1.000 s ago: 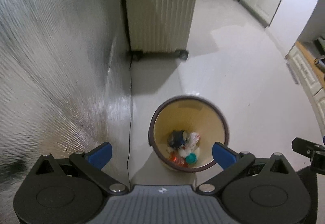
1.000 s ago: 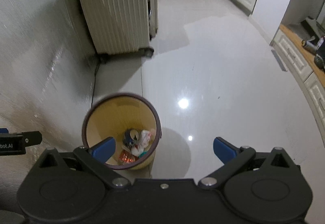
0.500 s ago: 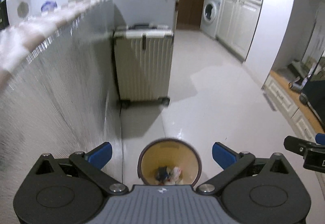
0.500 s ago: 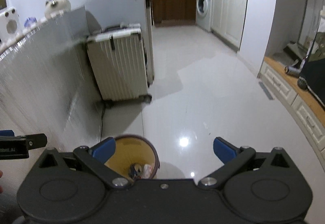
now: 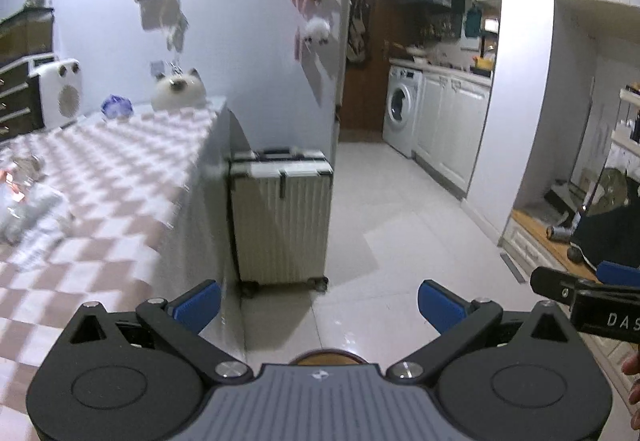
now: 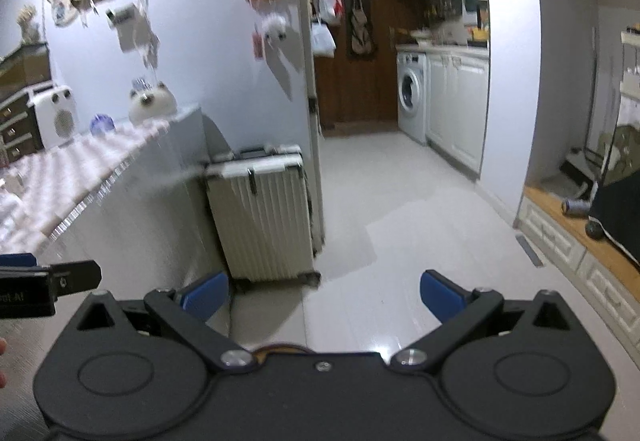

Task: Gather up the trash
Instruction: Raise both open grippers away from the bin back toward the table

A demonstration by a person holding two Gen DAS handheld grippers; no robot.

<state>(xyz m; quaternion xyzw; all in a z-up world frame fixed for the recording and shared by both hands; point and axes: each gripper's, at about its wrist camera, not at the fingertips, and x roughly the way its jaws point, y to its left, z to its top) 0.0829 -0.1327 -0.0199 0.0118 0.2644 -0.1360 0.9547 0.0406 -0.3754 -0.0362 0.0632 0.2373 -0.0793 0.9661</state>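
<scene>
Both tongs are spread wide with nothing between the blue pads. The left gripper [image 5: 319,305] points out level across the room, and the right gripper [image 6: 324,295] does the same just beside it – you can see the tip of each one poking into the edge of the other's view.

The trash bin [image 5: 328,356] is almost out of sight. From the left wrist only a thin brown arc of its rim peeks over the gripper body, right below the middle of the open jaws. From the right wrist the same rim sliver [image 6: 280,350] sits a bit left of centre, also tucked under the tool. So the bin is on the floor directly beneath the tongs, not out ahead of them, and you can't see inside it.

Further out there's a cream ribbed suitcase [image 5: 282,221] standing upright on its wheels against the end of a table with a pink-and-white checked cloth [image 5: 100,209]. On that cloth at the far left edge is some crumpled clear stuff [image 5: 24,197], too blurry to identify. Way in the back, a washing machine [image 5: 401,109] sits under the white counter – the glossy tile floor [image 5: 400,233] runs in between
</scene>
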